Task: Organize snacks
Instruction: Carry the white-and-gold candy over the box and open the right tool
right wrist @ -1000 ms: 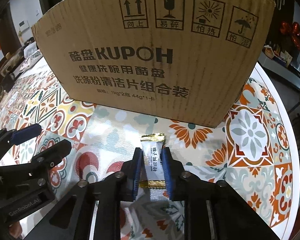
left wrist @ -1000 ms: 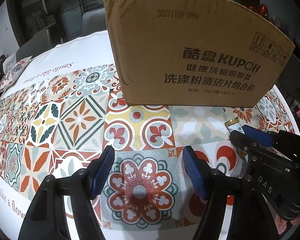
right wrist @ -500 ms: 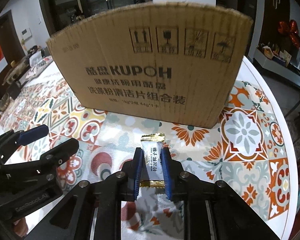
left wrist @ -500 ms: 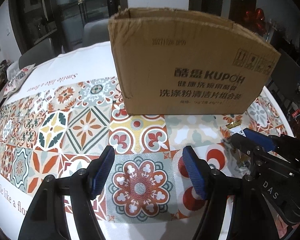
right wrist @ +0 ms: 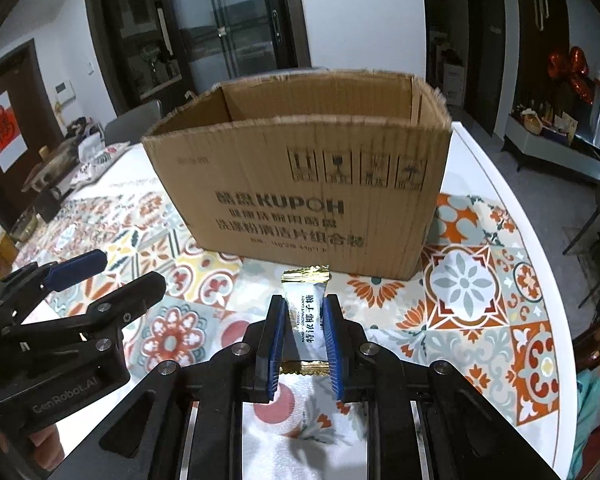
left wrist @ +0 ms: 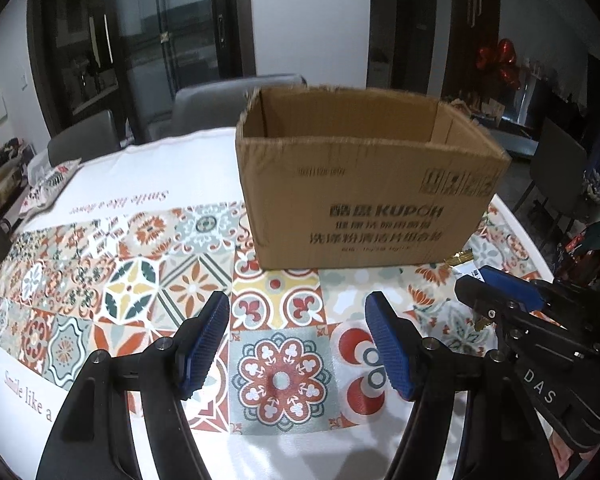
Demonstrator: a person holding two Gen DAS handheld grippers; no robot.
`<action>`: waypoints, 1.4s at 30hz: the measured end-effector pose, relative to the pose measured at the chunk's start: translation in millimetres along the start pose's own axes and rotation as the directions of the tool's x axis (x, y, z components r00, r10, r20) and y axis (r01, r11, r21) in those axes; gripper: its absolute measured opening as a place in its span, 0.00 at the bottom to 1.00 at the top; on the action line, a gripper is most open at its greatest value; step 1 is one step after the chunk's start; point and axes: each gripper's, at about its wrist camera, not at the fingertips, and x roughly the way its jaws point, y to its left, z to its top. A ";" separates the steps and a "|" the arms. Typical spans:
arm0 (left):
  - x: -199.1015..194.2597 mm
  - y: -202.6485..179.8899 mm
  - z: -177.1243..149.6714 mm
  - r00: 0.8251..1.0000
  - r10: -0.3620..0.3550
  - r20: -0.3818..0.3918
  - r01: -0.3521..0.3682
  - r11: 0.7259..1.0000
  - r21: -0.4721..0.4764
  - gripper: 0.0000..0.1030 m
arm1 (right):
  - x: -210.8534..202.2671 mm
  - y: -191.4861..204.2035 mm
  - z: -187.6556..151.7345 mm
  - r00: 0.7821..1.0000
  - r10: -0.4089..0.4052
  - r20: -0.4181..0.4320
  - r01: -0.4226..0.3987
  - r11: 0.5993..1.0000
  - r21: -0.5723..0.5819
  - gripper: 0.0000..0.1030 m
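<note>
Blue-padded right gripper (right wrist: 303, 334), angled down before the cardboard box (right wrist: 300, 184), pinches a white candy packet (right wrist: 306, 320); left gripper (left wrist: 298, 344), likewise angled, stands spread and empty.

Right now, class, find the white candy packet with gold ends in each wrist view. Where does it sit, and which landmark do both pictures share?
Left wrist view: candy packet at the right edge, only a gold end and a white corner showing past the right gripper.
Right wrist view: candy packet low in the centre, clamped between the right gripper's blue pads.
Shared landmark: the open cardboard box behind it.
</note>
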 end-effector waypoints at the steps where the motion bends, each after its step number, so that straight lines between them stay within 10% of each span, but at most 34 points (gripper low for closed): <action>1: -6.0 -0.4 2.2 1.000 -0.001 0.016 0.001 1.000 0.002 0.68 | -3.0 0.5 1.4 1.000 0.002 0.008 -0.002 1.000 -0.001 0.20; 27: -51.4 3.9 70.6 0.983 0.013 0.182 -0.024 0.998 0.056 0.84 | -58.8 12.7 65.7 0.984 -0.003 0.178 0.010 0.999 -0.042 0.20; 42: -10.2 15.3 124.3 0.996 0.019 0.082 -0.022 0.999 0.037 0.88 | -35.9 4.1 121.0 0.989 -0.066 0.130 0.073 0.996 -0.044 0.20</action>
